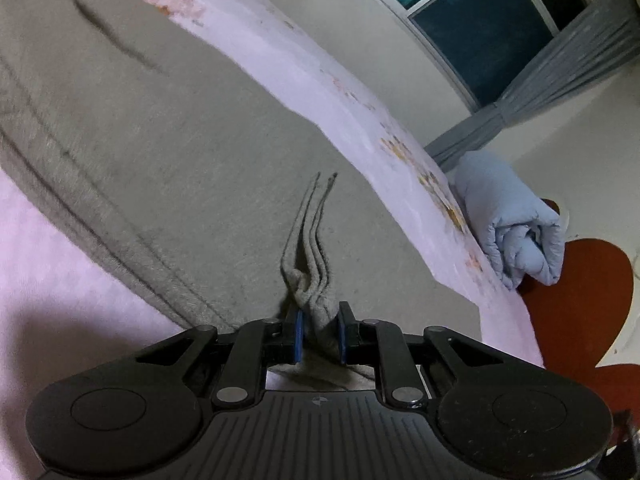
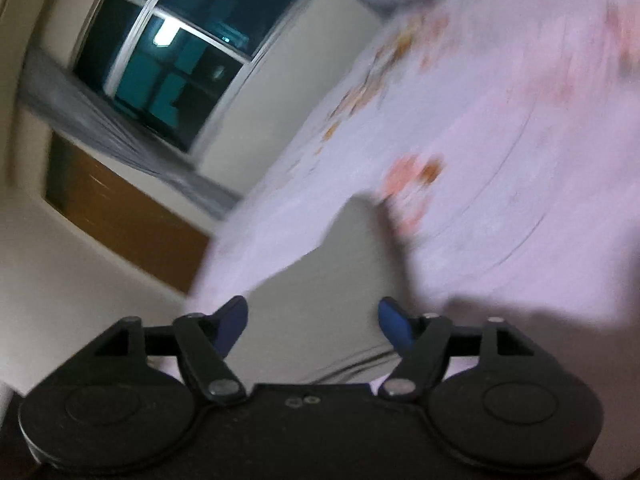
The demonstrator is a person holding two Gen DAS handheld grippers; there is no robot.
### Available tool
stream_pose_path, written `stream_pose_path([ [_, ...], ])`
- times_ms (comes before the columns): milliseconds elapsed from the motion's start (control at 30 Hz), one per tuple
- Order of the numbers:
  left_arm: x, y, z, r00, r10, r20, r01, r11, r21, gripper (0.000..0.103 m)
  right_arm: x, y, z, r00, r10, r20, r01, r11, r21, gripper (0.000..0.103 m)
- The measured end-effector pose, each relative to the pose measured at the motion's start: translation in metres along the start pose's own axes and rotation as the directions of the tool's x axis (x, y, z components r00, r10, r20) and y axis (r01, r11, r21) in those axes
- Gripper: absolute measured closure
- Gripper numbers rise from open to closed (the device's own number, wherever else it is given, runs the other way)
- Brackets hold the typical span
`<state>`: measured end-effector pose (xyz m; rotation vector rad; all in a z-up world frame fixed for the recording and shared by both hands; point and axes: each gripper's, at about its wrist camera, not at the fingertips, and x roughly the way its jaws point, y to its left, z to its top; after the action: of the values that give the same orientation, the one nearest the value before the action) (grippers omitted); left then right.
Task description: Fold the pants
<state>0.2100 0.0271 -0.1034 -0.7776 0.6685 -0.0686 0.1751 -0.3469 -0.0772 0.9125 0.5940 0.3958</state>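
Observation:
Grey pants (image 1: 152,140) lie spread flat on a pink bedsheet (image 1: 304,68) in the left wrist view. My left gripper (image 1: 320,334) is shut on a pinched ridge of the grey fabric, which bunches up between its blue pads (image 1: 298,336). The right wrist view is blurred. There a corner of the grey pants (image 2: 320,280) lies under my right gripper (image 2: 314,320), whose blue fingers (image 2: 394,324) stand wide apart above the cloth, gripping nothing.
A rolled light-blue blanket (image 1: 516,224) sits at the bed's far edge beside a red-brown chair (image 1: 580,300). A dark window (image 2: 176,56) with grey curtains (image 1: 560,76) is in the wall behind. The floral-printed pink sheet (image 2: 500,140) stretches to the right.

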Motion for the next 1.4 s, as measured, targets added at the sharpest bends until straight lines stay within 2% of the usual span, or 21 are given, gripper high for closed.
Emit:
stream_pose_path([
  [67, 0.003, -0.002, 0.0, 1.0, 0.009, -0.006, -0.009, 1.0, 0.001, 0.086, 0.014, 0.0, -0.004, 0.998, 0.056, -0.026, -0.054, 0.997, 0.061, 0.03],
  [133, 0.006, -0.005, 0.002, 1.0, 0.021, -0.014, -0.021, 1.0, 0.007, 0.084, 0.037, -0.013, -0.01, 0.991, 0.094, -0.094, -0.075, 0.979, 0.19, 0.032],
  [167, 0.008, -0.004, 0.001, 1.0, 0.02, -0.021, -0.019, 1.0, 0.008, 0.081, 0.049, -0.024, -0.014, 0.991, 0.038, -0.125, -0.007, 0.972, 0.235, 0.044],
  [200, 0.006, -0.005, 0.003, 1.0, 0.012, -0.023, -0.011, 1.0, 0.007, 0.081, 0.056, -0.035, -0.016, 0.988, -0.029, -0.153, 0.066, 0.968, 0.243, 0.079],
  [267, -0.003, -0.007, 0.009, 0.999, -0.002, -0.035, 0.002, 1.0, 0.009, 0.075, 0.055, -0.044, -0.016, 0.984, -0.081, -0.16, 0.122, 0.956, 0.267, 0.099],
  [333, -0.011, -0.009, 0.011, 1.0, 0.012, -0.009, -0.012, 0.999, 0.051, 0.068, 0.047, -0.033, -0.014, 0.988, -0.049, -0.144, 0.083, 0.966, 0.247, 0.076],
  [367, -0.012, -0.009, 0.01, 1.0, 0.017, -0.006, -0.017, 0.997, 0.069, 0.068, 0.044, -0.022, -0.013, 0.991, -0.032, -0.129, 0.059, 0.976, 0.209, 0.07],
  [433, -0.01, -0.009, 0.01, 1.0, 0.018, -0.005, -0.017, 0.998, 0.068, 0.066, 0.05, -0.008, -0.016, 0.99, 0.012, -0.139, 0.011, 0.987, 0.161, 0.07],
  [467, -0.01, -0.009, 0.01, 1.0, 0.014, -0.009, -0.014, 0.997, 0.071, 0.065, 0.057, -0.007, -0.018, 0.988, 0.0, -0.155, 0.022, 0.99, 0.141, 0.066],
  [533, -0.017, -0.01, 0.016, 1.0, 0.01, -0.023, -0.009, 0.997, 0.071, 0.065, 0.073, -0.013, -0.021, 0.975, -0.101, -0.198, 0.122, 0.988, 0.099, 0.079],
  [567, -0.022, -0.01, 0.019, 1.0, 0.011, -0.027, -0.009, 0.998, 0.069, 0.06, 0.073, -0.011, -0.019, 0.976, -0.097, -0.196, 0.119, 0.988, 0.104, 0.075],
  [600, -0.033, -0.008, 0.024, 1.0, 0.017, -0.014, -0.015, 0.997, 0.081, 0.045, 0.07, -0.003, -0.015, 0.978, -0.084, -0.191, 0.103, 0.99, 0.092, 0.062],
  [633, -0.049, -0.006, 0.029, 0.999, 0.023, 0.029, -0.026, 0.994, 0.106, 0.035, 0.062, 0.009, -0.011, 0.984, -0.068, -0.162, 0.077, 0.996, 0.054, 0.058],
  [667, -0.065, -0.003, 0.033, 0.997, 0.03, 0.076, -0.039, 0.991, 0.13, 0.014, 0.053, 0.021, -0.009, 0.99, -0.067, -0.124, 0.067, 0.998, 0.003, 0.038],
  [700, -0.081, 0.002, 0.037, 0.992, 0.047, 0.12, -0.064, 0.987, 0.147, 0.003, 0.044, 0.033, -0.007, 0.993, -0.08, -0.082, 0.075, 0.995, -0.058, 0.012],
  [733, -0.095, 0.008, 0.042, 0.985, 0.072, 0.159, -0.097, 0.983, 0.154, 0.0, 0.036, 0.045, -0.006, 0.995, -0.097, -0.038, 0.091, 0.988, -0.128, 0.009],
  [833, -0.126, 0.041, 0.059, 0.97, 0.114, 0.213, -0.141, 0.983, 0.116, 0.0, 0.019, 0.07, -0.007, 0.993, -0.108, 0.044, 0.116, 0.945, -0.306, 0.011],
  [967, -0.149, 0.099, 0.085, 0.946, 0.175, 0.272, -0.181, 0.983, -0.003, 0.0, 0.018, 0.083, -0.019, 0.992, -0.119, 0.052, 0.13, 0.917, -0.378, 0.011],
  [1100, -0.154, 0.157, 0.11, 0.942, 0.114, 0.314, -0.068, 0.986, -0.153, 0.0, 0.029, 0.085, -0.043, 0.991, -0.134, -0.006, 0.123, 0.921, -0.37, 0.011],
  [1233, -0.134, 0.206, 0.124, 0.94, -0.006, 0.34, 0.117, 0.944, -0.308, 0.0, 0.04, 0.091, -0.06, 0.985, -0.172, -0.021, 0.151, 0.91, -0.386, 0.011],
  [1400, -0.11, 0.207, 0.146, 0.945, -0.044, 0.324, 0.14, 0.95, -0.28, 0.0, 0.053, 0.104, -0.069, 0.977, -0.211, -0.021, 0.182, 0.885, -0.428, 0.011],
])
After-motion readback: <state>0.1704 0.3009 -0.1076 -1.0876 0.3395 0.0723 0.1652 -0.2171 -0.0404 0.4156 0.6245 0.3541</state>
